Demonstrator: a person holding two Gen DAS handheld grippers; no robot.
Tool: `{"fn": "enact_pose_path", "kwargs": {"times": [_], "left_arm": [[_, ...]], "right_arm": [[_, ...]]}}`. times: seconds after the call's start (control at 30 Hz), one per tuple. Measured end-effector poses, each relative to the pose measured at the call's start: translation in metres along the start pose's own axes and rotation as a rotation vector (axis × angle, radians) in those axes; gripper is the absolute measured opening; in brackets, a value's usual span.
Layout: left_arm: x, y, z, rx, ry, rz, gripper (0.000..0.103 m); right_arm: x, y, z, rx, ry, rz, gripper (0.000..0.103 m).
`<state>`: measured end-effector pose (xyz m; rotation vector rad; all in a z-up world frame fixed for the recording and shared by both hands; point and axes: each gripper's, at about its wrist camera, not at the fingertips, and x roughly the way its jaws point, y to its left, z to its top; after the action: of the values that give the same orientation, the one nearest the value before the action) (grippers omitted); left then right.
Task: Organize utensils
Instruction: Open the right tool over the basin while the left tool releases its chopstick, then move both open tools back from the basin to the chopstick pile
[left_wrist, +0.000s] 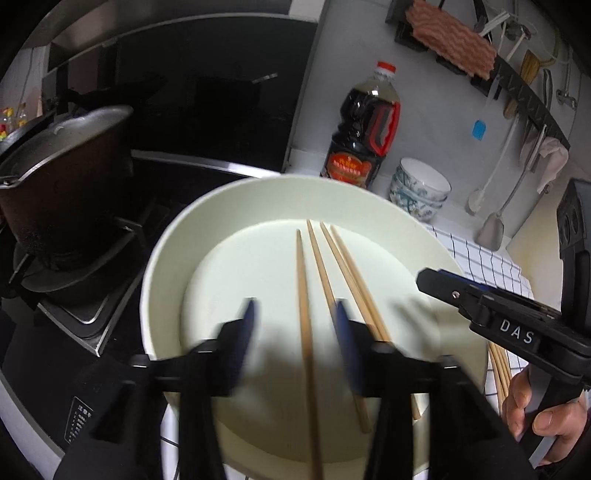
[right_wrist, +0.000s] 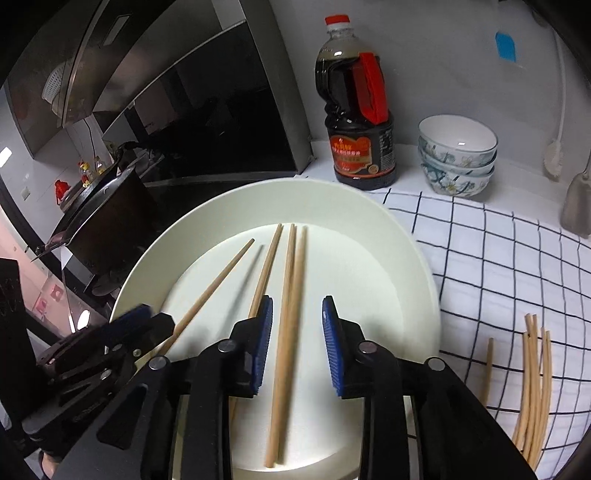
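Both grippers hover over the round white plate (right_wrist: 406, 236), where 4 wooden chopsticks (right_wrist: 284, 325) lie; left gripper (left_wrist: 295, 325) wide, right gripper (right_wrist: 297, 343) narrower, neither pressing wood; next, probably fetch the loose chopsticks (right_wrist: 532, 387) off the checked cloth (right_wrist: 498, 258).

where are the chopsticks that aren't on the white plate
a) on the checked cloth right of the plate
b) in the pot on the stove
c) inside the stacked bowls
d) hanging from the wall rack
a: a bundle of loose chopsticks lies on the checked cloth, to the right of the white plate.
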<state>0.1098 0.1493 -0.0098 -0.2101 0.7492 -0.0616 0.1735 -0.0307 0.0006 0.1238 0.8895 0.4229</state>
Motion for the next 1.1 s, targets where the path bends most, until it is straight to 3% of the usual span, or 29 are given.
{"fn": "enact_pose_path", "kwargs": {"times": [0.13, 0.3, 0.67, 0.93, 1.1], "left_arm": [[-0.012, 0.001, 0.001, -0.010, -0.036, 0.023, 0.069], [-0.018, 0.001, -0.003, -0.032, -0.049, 0.048, 0.082], [-0.034, -0.017, -0.018, -0.020, -0.066, 0.086, 0.095], [-0.046, -0.033, -0.029, -0.011, -0.075, 0.120, 0.097], [-0.053, -0.049, -0.038, 0.019, -0.086, 0.146, 0.097]], "right_arm": [[-0.007, -0.005, -0.002, 0.005, -0.003, -0.009, 0.028], [-0.017, -0.010, -0.009, 0.011, -0.014, -0.015, 0.036], [-0.048, -0.031, -0.026, 0.029, -0.050, -0.027, 0.045], [-0.081, -0.056, -0.044, 0.053, -0.085, -0.049, 0.055], [-0.099, -0.076, -0.054, 0.052, -0.088, -0.091, 0.056]]}}
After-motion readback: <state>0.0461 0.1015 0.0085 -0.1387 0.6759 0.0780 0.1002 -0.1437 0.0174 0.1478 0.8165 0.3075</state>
